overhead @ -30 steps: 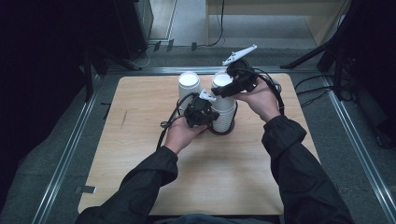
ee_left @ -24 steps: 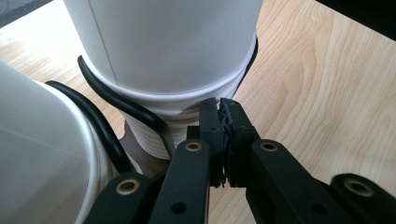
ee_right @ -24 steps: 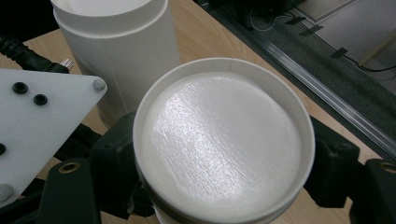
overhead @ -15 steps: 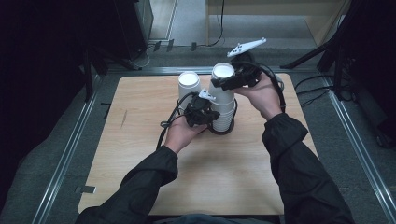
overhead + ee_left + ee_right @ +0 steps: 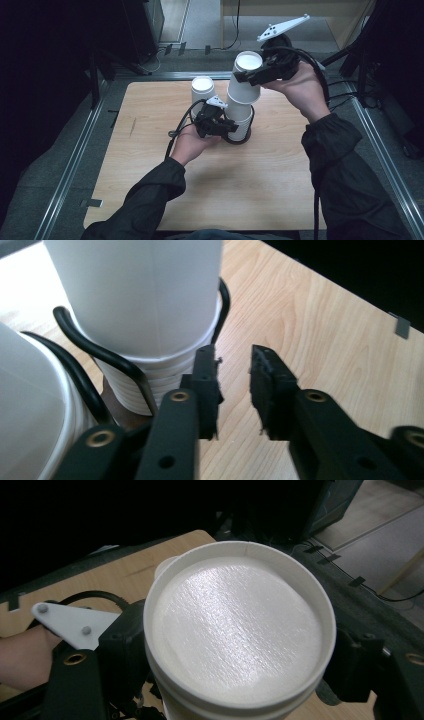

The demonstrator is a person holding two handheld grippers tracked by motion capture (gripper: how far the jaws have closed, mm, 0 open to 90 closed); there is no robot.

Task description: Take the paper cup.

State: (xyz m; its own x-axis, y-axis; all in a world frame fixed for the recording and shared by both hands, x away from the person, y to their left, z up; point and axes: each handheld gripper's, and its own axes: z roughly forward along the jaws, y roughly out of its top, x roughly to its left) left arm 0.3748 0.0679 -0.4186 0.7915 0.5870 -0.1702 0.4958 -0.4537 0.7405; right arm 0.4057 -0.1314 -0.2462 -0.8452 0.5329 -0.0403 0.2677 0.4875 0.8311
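On the tabletop (image 5: 150,165), your right tool (image 5: 250,76) clamps the top cup (image 5: 245,77), raised partway off the cup stack (image 5: 239,117). The left gripper view shows what the high view hides: your left tool (image 5: 234,385) has just been opening, nothing between its jaws.

White paper cups (image 5: 245,82), plain and unprinted, sit in a black wire holder (image 5: 239,140) on a light wood-grain desk (image 5: 210,190); both the left gripper (image 5: 222,127) and right gripper (image 5: 245,77) are black, each topped with a pale grey plate; sleeves dark
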